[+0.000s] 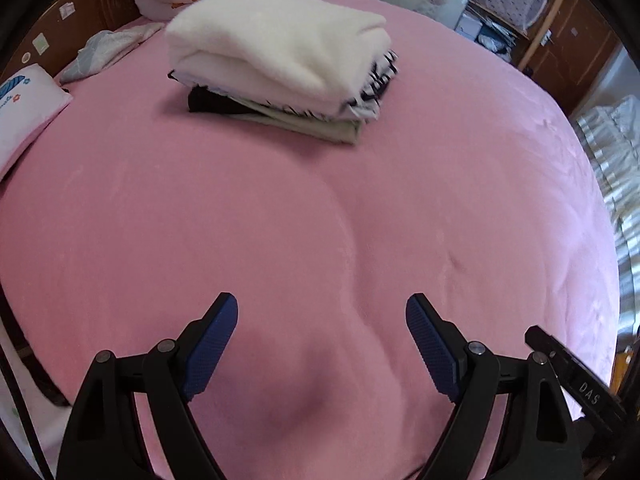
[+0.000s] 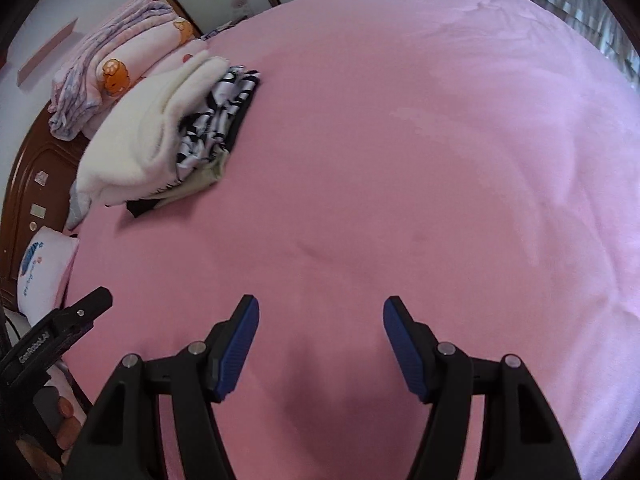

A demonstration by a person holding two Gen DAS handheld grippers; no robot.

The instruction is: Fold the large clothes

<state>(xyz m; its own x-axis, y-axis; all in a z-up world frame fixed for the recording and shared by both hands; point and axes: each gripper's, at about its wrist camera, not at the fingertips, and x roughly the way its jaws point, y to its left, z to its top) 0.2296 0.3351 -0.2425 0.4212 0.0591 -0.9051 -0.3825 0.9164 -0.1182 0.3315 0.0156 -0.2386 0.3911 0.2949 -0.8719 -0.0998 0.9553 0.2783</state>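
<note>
1. Two grippers are in view, both above the pink bed sheet (image 1: pixel 280 208).
2. Left gripper (image 1: pixel 322 320): jaws spread wide, blue pads (image 1: pixel 212 348) well apart, nothing held between them (only bare sheet shows in the gap).
3. Right gripper (image 2: pixel 321 320): jaws likewise spread wide, blue pads (image 2: pixel 236 348) apart, nothing held. Its black body also appears at the lower right edge of the left wrist view.
4. Stack of folded clothes (image 1: pixel 280 60): rests on the sheet, well apart from both grippers, toward the headboard (image 2: pixel 28 184) end of the bed.
5. Stack order, top to bottom: a thick cream fleece garment (image 2: pixel 136 144), a black-and-white patterned piece (image 2: pixel 216 120), an olive piece (image 1: pixel 320 126), a black piece (image 1: pixel 208 102).
6. Beyond the stack: a folded pink blanket with orange bear print (image 2: pixel 120 68), against the headboard.
7. A white pillow (image 1: pixel 24 108) lies at the sheet's edge, left of the stack in the left wrist view.
</note>
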